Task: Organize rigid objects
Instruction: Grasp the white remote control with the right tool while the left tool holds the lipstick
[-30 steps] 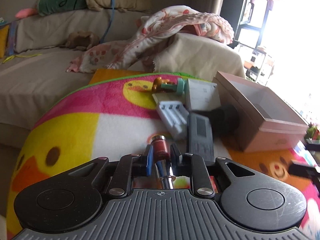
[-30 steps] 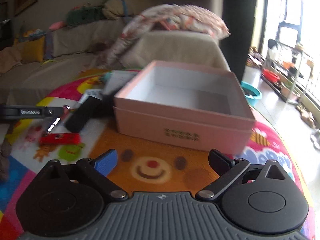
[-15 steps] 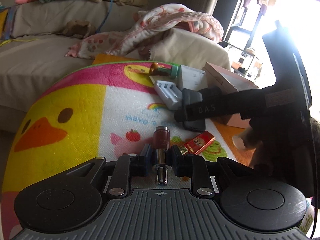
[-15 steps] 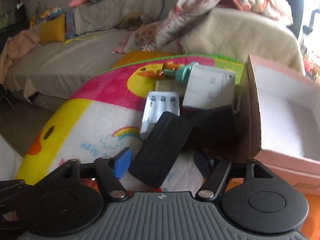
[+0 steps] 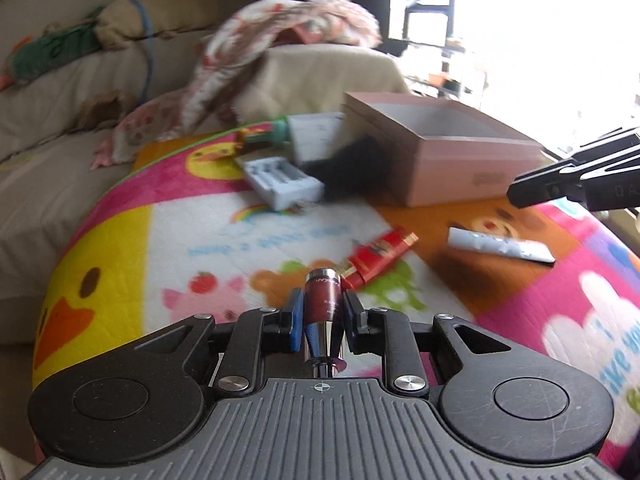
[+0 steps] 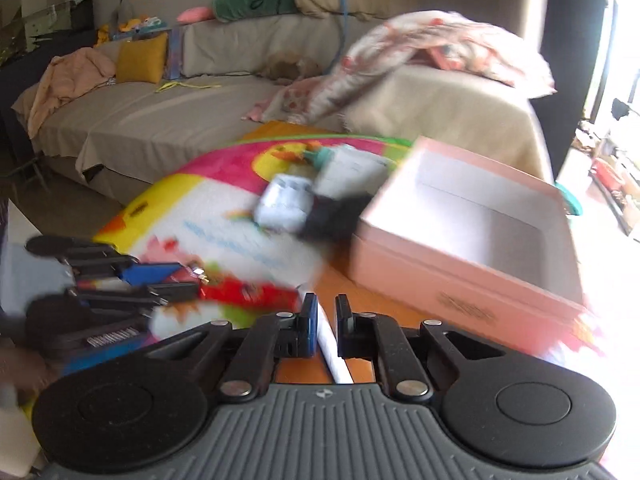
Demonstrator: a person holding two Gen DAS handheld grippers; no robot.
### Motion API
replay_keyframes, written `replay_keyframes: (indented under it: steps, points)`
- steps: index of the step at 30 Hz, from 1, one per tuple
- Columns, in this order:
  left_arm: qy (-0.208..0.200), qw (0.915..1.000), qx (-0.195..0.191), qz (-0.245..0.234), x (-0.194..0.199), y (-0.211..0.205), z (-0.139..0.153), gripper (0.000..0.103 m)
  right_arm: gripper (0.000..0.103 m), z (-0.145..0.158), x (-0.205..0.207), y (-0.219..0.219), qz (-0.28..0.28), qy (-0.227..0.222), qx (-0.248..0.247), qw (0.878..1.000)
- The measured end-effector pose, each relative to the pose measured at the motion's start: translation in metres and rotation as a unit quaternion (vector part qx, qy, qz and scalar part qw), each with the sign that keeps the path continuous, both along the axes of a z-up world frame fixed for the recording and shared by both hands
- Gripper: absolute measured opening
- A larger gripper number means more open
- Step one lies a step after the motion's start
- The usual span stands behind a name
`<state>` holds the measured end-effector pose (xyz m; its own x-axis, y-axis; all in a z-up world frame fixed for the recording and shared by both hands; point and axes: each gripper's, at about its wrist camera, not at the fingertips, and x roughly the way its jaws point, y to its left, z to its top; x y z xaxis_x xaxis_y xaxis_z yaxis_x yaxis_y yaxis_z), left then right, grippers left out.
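Observation:
My left gripper (image 5: 322, 314) is shut on a dark red metal cylinder (image 5: 322, 300) and holds it above the colourful mat (image 5: 120, 240). A red lighter (image 5: 380, 258) and a white tube (image 5: 500, 245) lie on the mat just ahead. The open pink box (image 5: 440, 152) stands at the far right, empty inside (image 6: 480, 220). My right gripper (image 6: 326, 316) has its jaws nearly shut, with the white tube (image 6: 334, 354) lying between or under them; whether it grips the tube is unclear. It also shows at the right edge of the left wrist view (image 5: 576, 184).
A white battery case (image 5: 282, 182), a black object (image 5: 352, 168), a white box (image 5: 312, 136) and a green-and-orange item (image 5: 260, 136) cluster beside the pink box. A beige sofa (image 6: 160, 120) with a floral blanket (image 6: 440, 48) lies behind the mat.
My right gripper pulled back from the black object and its jaws closed over the white tube. My left gripper shifted with the cylinder still in it. The right arm left the middle of the left view.

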<state>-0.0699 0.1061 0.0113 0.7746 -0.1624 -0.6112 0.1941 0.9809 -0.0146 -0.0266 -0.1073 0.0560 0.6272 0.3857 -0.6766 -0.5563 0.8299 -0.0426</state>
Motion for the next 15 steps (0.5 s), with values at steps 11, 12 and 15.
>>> replay_keyframes:
  steps: [11, 12, 15]
  points:
    - [0.025, 0.9993, -0.027, -0.007, -0.024, -0.027, -0.001, 0.027, 0.076, -0.036, -0.034, -0.054, 0.033, 0.022, 0.034, 0.999]
    - [0.025, 0.9992, -0.028, -0.009, -0.027, -0.028, -0.001, 0.028, 0.076, -0.037, -0.035, -0.049, 0.042, 0.021, 0.037, 0.998]
    - [0.023, 0.9995, -0.017, -0.016, -0.033, -0.033, -0.001, 0.031, 0.072, -0.045, -0.025, -0.027, 0.042, 0.02, 0.034, 0.998]
